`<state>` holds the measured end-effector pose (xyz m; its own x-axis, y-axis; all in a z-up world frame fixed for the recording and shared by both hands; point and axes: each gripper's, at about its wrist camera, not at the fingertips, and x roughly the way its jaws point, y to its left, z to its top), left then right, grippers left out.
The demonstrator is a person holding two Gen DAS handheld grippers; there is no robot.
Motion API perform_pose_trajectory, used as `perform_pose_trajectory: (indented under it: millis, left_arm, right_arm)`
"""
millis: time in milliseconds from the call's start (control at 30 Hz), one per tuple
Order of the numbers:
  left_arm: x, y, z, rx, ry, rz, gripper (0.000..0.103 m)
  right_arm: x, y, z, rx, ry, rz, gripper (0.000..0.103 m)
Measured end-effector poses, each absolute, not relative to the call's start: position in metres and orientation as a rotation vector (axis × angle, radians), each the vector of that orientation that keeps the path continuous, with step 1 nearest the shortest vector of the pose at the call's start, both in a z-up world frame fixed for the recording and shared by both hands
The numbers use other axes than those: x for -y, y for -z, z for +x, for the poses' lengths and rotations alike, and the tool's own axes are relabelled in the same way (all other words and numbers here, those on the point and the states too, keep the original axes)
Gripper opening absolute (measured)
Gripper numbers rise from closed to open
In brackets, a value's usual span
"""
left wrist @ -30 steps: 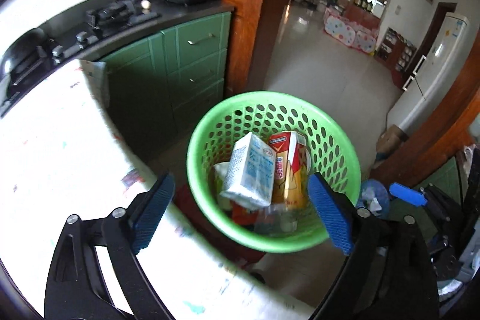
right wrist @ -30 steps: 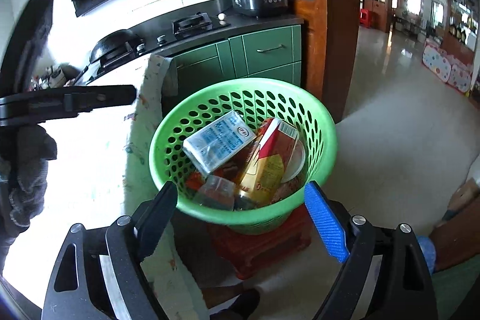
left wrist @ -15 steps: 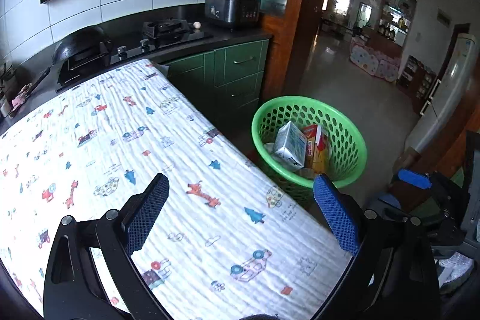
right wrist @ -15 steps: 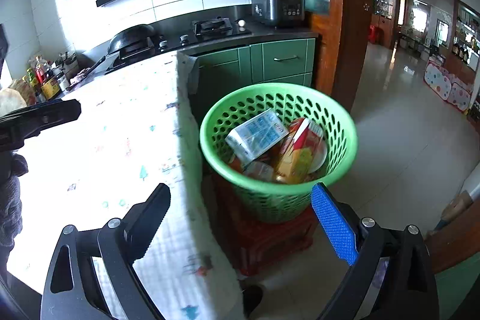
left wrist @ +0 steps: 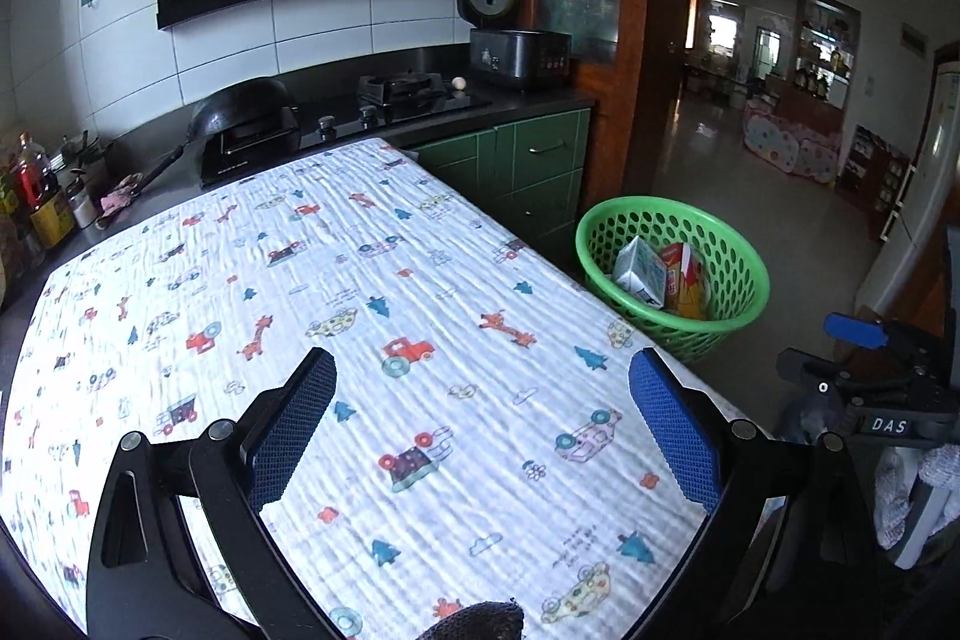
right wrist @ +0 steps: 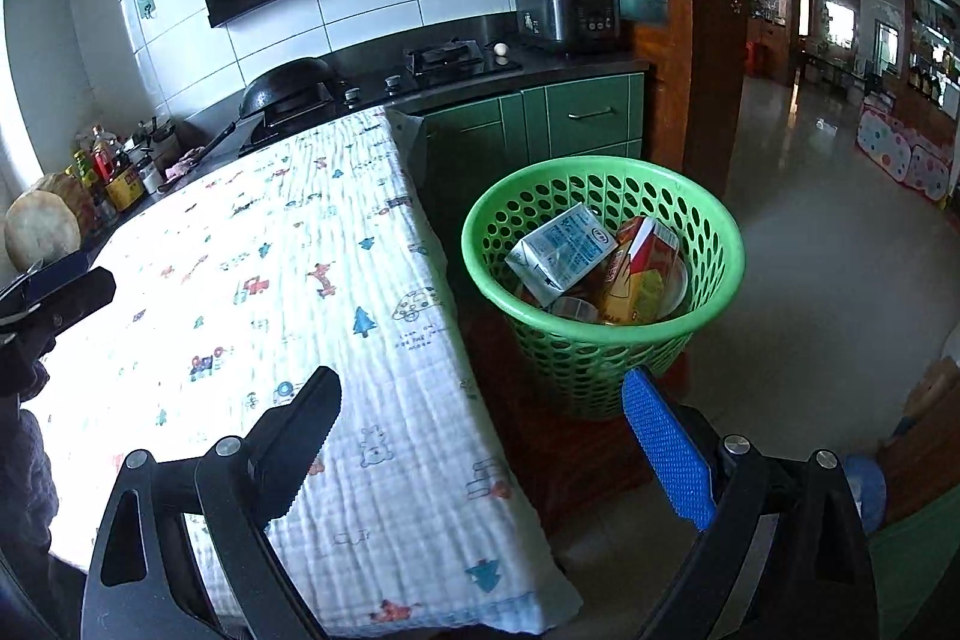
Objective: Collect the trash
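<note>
A kitchen tabletop point(left wrist: 420, 280) under a printed cloth fills both views, with no trash visible on it. The left claw point(left wrist: 480, 424) and right claw point(right wrist: 480, 454) are both spread wide and empty. Beyond the table edge, ahead of the right claw, the green basket point(right wrist: 600, 340) holds a milk carton point(right wrist: 561, 253) and a red carton point(right wrist: 642, 268): probably light, crushable, best gripped across flat sides.
</note>
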<state>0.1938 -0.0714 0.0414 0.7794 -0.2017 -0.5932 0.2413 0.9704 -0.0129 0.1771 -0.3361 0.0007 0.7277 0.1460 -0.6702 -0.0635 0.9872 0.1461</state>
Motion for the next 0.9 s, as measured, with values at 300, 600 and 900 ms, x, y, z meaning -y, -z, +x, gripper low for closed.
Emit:
perform_pose_trajectory:
  millis: [300, 600, 900]
  left_arm:
    - [0.034, -0.028, 0.165, -0.631, 0.174, 0.009, 0.098]
    - [0.014, -0.016, 0.148, -0.643, 0.122, -0.018, 0.098]
    - [0.012, -0.015, 0.138, -0.635, 0.106, -0.026, 0.098]
  right_arm:
    - [0.309, -0.004, 0.157, -0.725, -0.13, 0.104, 0.093]
    - [0.296, -0.004, 0.146, -0.72, -0.139, 0.092, 0.093]
    - [0.29, -0.002, 0.14, -0.718, -0.151, 0.09, 0.093]
